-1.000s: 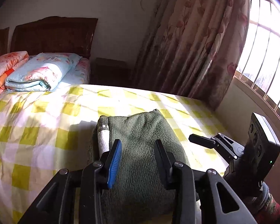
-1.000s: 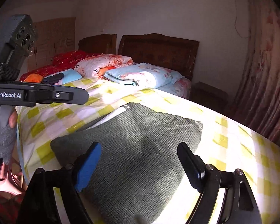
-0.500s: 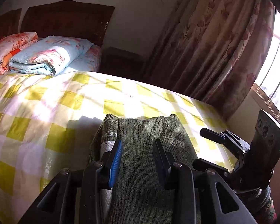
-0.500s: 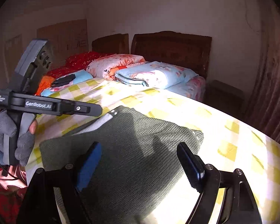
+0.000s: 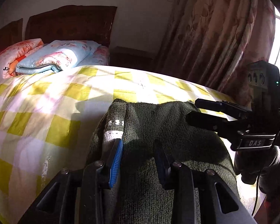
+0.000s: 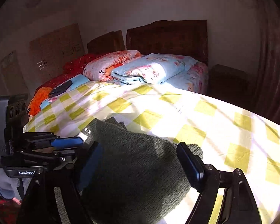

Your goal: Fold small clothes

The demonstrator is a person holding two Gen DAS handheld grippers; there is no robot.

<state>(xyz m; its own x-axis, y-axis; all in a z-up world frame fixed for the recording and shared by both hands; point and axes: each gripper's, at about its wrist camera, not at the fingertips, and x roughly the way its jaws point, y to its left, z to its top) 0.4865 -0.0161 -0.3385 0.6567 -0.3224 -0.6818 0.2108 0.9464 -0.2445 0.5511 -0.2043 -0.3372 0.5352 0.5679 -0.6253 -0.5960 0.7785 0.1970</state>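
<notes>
A dark green knitted garment (image 5: 158, 130) with a white patterned band lies folded on the yellow-checked bedspread (image 5: 46, 112) near the bed's front edge; it also shows in the right wrist view (image 6: 140, 158). My left gripper (image 5: 138, 158) is over its near left part, jaws partly open with knit between them. My right gripper (image 6: 140, 160) is open wide over the garment's right side. In the left wrist view the right gripper (image 5: 203, 110) reaches in from the right, its fingertips at the garment's far right corner.
Folded floral quilts (image 6: 145, 69) and pillows lie at the head of the bed by the dark wooden headboard (image 6: 168, 35). A floral curtain (image 5: 214, 37) and a bright window are at the right. Orange and dark clothes (image 6: 44, 97) lie at the far left.
Both grippers have moved forward and lower over the garment. The right gripper has come in closer to the garment's far right corner.
</notes>
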